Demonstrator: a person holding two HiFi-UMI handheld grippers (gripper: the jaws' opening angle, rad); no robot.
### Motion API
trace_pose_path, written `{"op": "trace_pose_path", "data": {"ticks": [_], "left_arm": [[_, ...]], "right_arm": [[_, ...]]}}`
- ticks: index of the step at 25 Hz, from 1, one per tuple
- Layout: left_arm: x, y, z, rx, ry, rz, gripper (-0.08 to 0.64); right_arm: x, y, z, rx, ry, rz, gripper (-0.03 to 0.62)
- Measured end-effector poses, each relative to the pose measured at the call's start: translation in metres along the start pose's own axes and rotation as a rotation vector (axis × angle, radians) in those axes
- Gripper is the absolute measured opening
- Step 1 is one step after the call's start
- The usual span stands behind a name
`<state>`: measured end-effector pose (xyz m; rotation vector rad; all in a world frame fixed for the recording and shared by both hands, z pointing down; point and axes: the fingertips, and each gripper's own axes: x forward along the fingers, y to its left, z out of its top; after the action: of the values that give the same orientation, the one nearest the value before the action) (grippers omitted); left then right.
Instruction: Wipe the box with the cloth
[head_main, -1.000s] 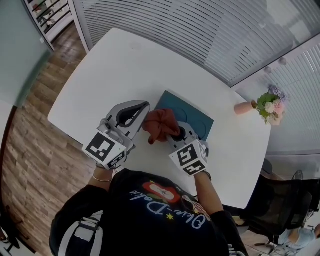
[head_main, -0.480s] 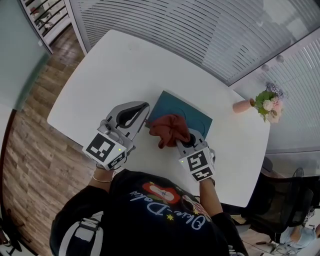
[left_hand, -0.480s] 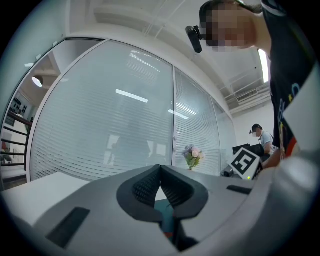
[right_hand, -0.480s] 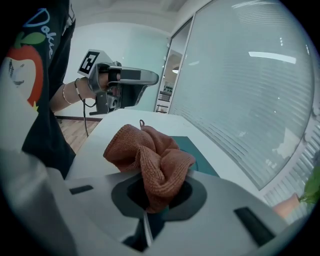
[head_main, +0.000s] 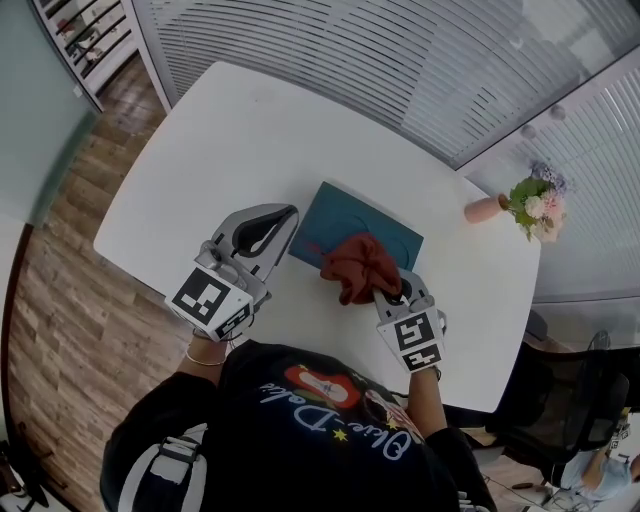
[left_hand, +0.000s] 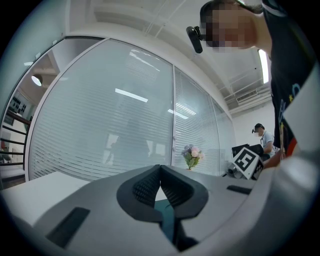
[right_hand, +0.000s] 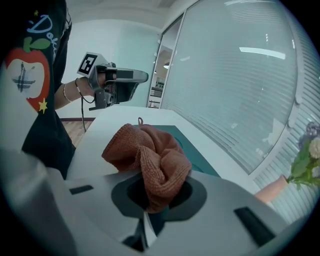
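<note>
- Left gripper (head_main: 284, 216) is held at the left of the head view, pointing up and to the right, jaw tips pressed together
- Its marker cube (head_main: 210, 298) sits at the end nearest the body, just ahead of the left wrist (head_main: 204, 352), which wears a thin bangle
- Right gripper (head_main: 386, 291) points up and to the left, jaws clamped on the cloth (head_main: 360, 265)
- Right forearm (head_main: 424, 386) is bare and runs back toward the torso

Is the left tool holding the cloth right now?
No, the cloth is pinched in the right tool; the left tool is shut with no cloth in it.
</note>
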<state>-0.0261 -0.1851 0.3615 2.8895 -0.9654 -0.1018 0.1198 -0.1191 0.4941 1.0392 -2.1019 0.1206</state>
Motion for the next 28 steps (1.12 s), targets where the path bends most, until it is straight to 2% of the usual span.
{"op": "trace_pose_path", "data": {"ticks": [11, 28], "left_arm": [[0.003, 0.0, -0.002, -0.004, 0.01, -0.002, 0.003], [0.006, -0.001, -0.005, -0.009, 0.015, -0.01, 0.003]], "right_arm": [[-0.024, -0.02, -0.03, 0.096, 0.029, -0.077, 0.026], [-0.05, -0.046, -0.07, 0.17, 0.105, -0.211, 0.026]]}}
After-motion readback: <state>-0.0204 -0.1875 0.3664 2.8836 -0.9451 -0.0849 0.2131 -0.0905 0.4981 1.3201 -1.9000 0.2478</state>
